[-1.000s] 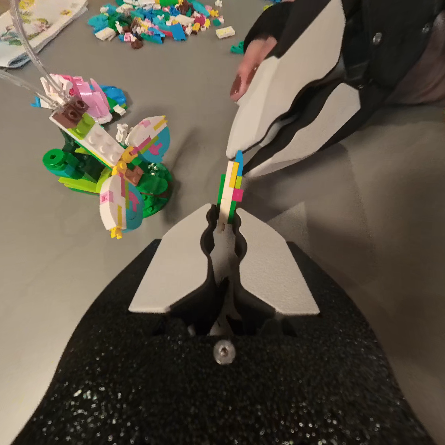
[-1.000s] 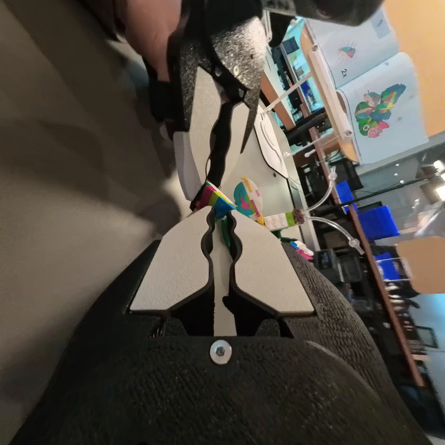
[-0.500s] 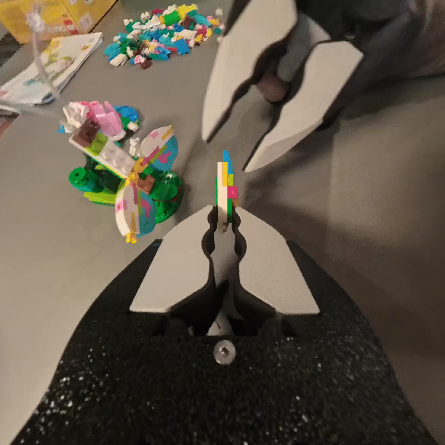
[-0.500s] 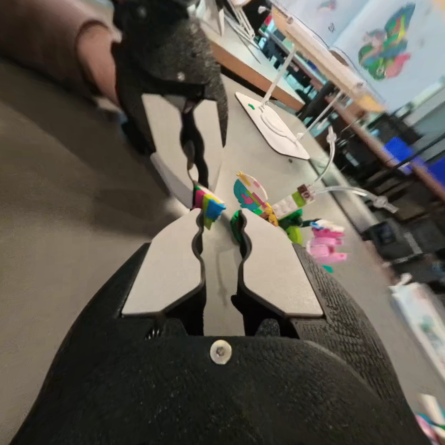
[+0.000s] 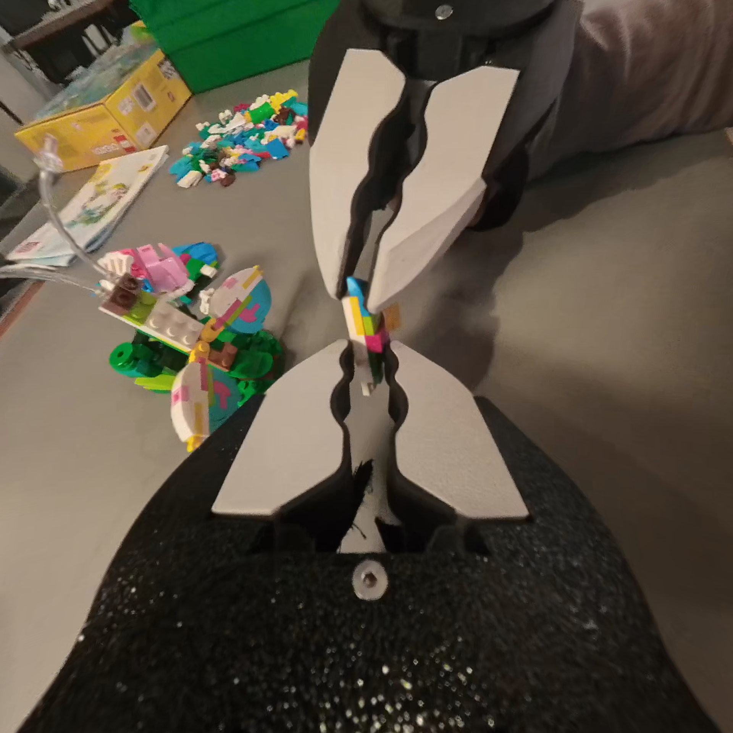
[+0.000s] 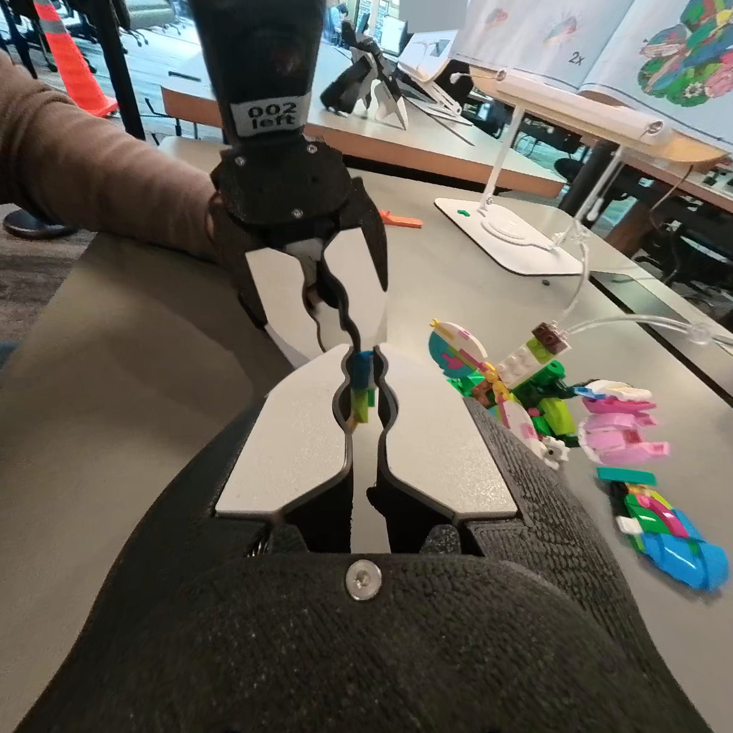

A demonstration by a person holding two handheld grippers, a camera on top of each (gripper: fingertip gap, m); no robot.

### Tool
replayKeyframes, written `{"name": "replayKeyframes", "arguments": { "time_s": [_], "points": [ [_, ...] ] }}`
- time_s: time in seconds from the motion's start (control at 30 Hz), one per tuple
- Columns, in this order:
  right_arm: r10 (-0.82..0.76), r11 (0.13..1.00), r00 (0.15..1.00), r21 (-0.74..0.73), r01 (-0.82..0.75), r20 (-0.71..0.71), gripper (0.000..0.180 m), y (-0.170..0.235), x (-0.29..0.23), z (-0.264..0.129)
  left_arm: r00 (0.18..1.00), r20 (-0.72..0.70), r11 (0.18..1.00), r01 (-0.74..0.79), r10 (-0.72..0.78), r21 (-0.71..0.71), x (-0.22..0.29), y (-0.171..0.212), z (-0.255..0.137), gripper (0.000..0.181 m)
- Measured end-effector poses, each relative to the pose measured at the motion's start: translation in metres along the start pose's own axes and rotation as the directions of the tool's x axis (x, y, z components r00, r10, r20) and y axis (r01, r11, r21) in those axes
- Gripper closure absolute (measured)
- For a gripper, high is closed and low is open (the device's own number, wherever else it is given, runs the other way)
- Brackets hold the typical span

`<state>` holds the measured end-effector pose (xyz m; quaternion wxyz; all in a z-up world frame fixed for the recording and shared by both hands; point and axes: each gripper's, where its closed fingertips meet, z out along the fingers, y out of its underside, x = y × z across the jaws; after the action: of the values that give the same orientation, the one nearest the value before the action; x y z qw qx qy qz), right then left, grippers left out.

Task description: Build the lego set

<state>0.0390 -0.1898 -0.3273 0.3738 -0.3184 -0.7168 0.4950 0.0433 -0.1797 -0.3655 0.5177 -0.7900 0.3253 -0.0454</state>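
A flat butterfly wing [image 5: 363, 321] of white, yellow, pink, green and blue bricks stands on edge between both grippers. My right gripper [image 5: 355, 297] comes from the far side and is shut on its upper blue end. My left gripper [image 5: 367, 347] has its jaws slightly apart around the lower end, and the wing leans in the gap. In the right wrist view the wing [image 6: 361, 377] sits between my right gripper's tips [image 6: 361, 349], with the left gripper [image 6: 359, 337] opposite. The butterfly model [image 5: 190, 341] on green foliage stands on the table to the left.
A pink flower build [image 5: 158, 269] sits behind the model, and a blue and green build [image 6: 666, 531] lies beside it. A pile of loose bricks [image 5: 246, 135], a booklet [image 5: 91, 202], a yellow box [image 5: 103, 115] and a green bin [image 5: 238, 35] are farther back. A white stand base [image 6: 511, 238] holds an open book. Left and right tips are no more than a few centimetres apart.
My right gripper, open and apart half a second ago, has closed on the wing's top end. My left gripper's jaws have widened a little and the wing has tilted.
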Motion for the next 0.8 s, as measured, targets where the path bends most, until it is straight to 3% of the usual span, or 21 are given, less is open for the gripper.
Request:
{"name": "replayKeyframes", "arguments": {
  "time_s": [0.2, 0.33, 0.43, 0.6, 0.8],
  "points": [
    [0.121, 0.98, 0.993, 0.161, -0.119, 0.001, 0.171, -0.027, 0.002, 0.0, 0.992, -0.038, 0.984, 0.126, -0.122, 0.129, -0.003, -0.022, -0.01, 0.169],
    [0.17, 0.972, 0.985, 0.158, -0.172, 0.024, 0.156, -0.027, 0.001, 0.004, 0.993, -0.013, 0.985, 0.12, -0.119, 0.124, -0.007, -0.021, -0.012, 0.169],
    [0.109, 0.982, 0.993, 0.156, -0.102, -0.036, 0.17, -0.027, 0.005, 0.004, 0.989, -0.044, 0.982, 0.146, -0.141, 0.124, -0.003, -0.023, -0.012, 0.169],
    [0.055, 0.99, 0.996, 0.131, -0.047, -0.063, 0.17, -0.024, 0.004, 0.005, 0.974, -0.095, 0.971, 0.214, -0.205, 0.105, 0.0, -0.022, -0.011, 0.168],
    [-0.143, 0.984, 0.975, 0.08, 0.158, -0.169, 0.17, -0.026, 0.003, 0.005, 0.945, -0.175, 0.947, 0.299, -0.276, 0.12, 0.005, -0.025, -0.012, 0.169]
  ]
}}
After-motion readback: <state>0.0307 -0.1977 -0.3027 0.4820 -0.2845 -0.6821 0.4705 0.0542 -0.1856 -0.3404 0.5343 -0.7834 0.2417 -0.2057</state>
